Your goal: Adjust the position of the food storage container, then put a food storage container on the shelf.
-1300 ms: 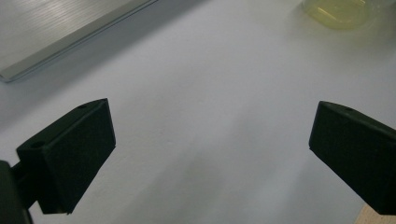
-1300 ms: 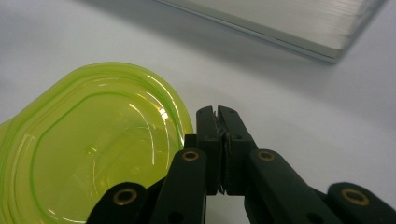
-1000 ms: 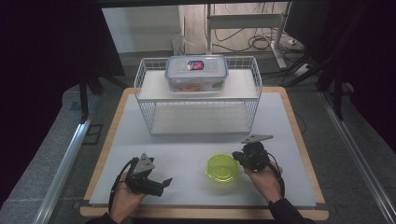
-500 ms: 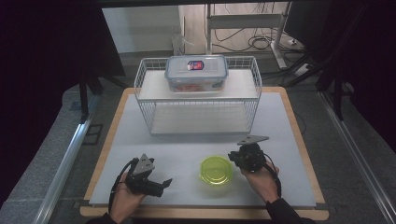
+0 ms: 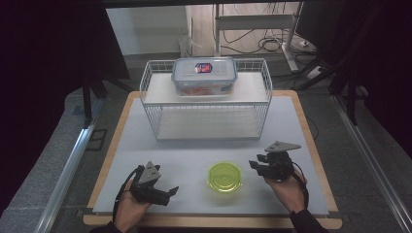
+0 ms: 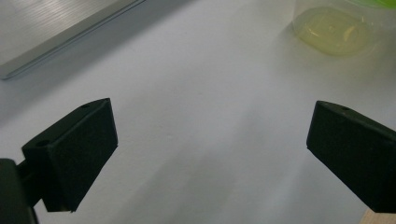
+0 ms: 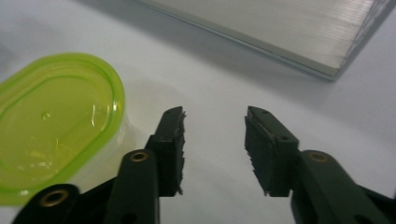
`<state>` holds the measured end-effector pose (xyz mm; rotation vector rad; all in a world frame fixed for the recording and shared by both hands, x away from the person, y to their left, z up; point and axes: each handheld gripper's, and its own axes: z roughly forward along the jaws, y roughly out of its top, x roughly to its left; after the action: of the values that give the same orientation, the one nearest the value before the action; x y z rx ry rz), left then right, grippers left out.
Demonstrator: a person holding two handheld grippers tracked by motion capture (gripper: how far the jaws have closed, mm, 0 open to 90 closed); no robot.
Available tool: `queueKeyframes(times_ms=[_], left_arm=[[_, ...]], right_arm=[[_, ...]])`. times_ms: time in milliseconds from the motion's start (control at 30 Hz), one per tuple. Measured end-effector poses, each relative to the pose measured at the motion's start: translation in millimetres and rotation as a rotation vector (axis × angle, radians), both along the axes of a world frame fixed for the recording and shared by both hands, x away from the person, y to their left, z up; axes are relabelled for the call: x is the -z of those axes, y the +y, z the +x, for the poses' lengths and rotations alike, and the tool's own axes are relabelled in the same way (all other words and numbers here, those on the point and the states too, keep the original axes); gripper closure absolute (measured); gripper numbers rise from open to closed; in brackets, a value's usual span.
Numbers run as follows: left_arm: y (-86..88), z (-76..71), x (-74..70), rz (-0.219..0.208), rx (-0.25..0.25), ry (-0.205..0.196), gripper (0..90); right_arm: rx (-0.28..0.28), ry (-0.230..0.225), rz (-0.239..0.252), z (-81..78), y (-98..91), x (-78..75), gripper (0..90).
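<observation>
Right gripper [image 5: 264, 164] jaws have just been opening, nothing between them — green-lidded container [image 5: 225, 176] sits just beside it toward table centre, between both grippers. Left gripper [image 5: 164, 191] released, farther off.

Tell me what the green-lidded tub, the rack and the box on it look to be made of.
Tub: likely plastic; glossy see-through yellow-green lid, cloudy clear wall below it in the right gripper view.
Rack: apparently metal wire coated white; thin grid sides, with flat pale shelf panels of unclear material.
Box: seemingly clear hard plastic; its contents show through, and the lid has a bluish rim.
</observation>
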<state>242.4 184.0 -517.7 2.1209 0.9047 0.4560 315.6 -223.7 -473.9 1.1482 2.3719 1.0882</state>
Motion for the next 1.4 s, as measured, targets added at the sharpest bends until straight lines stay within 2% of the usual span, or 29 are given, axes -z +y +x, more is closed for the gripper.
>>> queueKeyframes(times_ms=[67,233,367,467,667,900,1033,1100,1267,1300,1333,1400], left_arm=[[0.0,-0.2,0.4,0.003,0.0,-0.003,1.6],[0.9,0.0,1.4,0.011,-0.004,-0.007,1.6],[2.0,0.2,1.5,0.012,-0.006,-0.01,1.5],[2.2,0.3,1.6,0.016,-0.006,-0.011,1.6],[1.8,0.2,1.8,0.019,-0.005,-0.011,1.6],[1.2,0.2,1.8,0.014,-0.007,-0.007,1.5],[1.3,0.3,2.2,0.015,-0.006,-0.005,1.5],[1.6,0.2,2.0,0.013,-0.006,-0.005,1.5],[1.1,0.1,1.8,0.016,-0.005,-0.006,1.5],[0.7,0.2,2.0,0.018,-0.003,-0.005,1.6],[0.6,0.2,1.9,0.019,-0.004,-0.005,1.5],[0.6,0.1,1.7,0.02,-0.004,-0.006,1.5]], right_arm=[[-0.004,0.008,0.003,-0.3,-3.9,1.0,49.7],[-0.01,0.022,-0.024,-3.0,-7.7,6.2,39.9],[-0.006,0.011,-0.029,-6.0,-10.7,7.4,31.6],[0.0,0.013,-0.023,-8.6,-12.4,8.5,26.9],[-0.012,0.01,-0.047,-13.6,-14.4,13.1,20.5],[-0.016,0.017,-0.042,-14.7,-15.1,13.6,19.2],[-0.015,0.039,-0.05,-14.6,-16.5,12.8,19.7],[-0.009,0.057,-0.055,-15.2,-16.3,12.0,21.6],[-0.004,0.053,-0.063,-18.5,-15.9,8.6,27.7],[-0.001,0.059,-0.039,-20.1,-16.1,6.0,31.7],[-0.006,0.061,-0.033,-20.2,-16.9,4.8,33.8],[-0.011,0.08,0.011,-21.4,-16.7,3.0,36.1]])
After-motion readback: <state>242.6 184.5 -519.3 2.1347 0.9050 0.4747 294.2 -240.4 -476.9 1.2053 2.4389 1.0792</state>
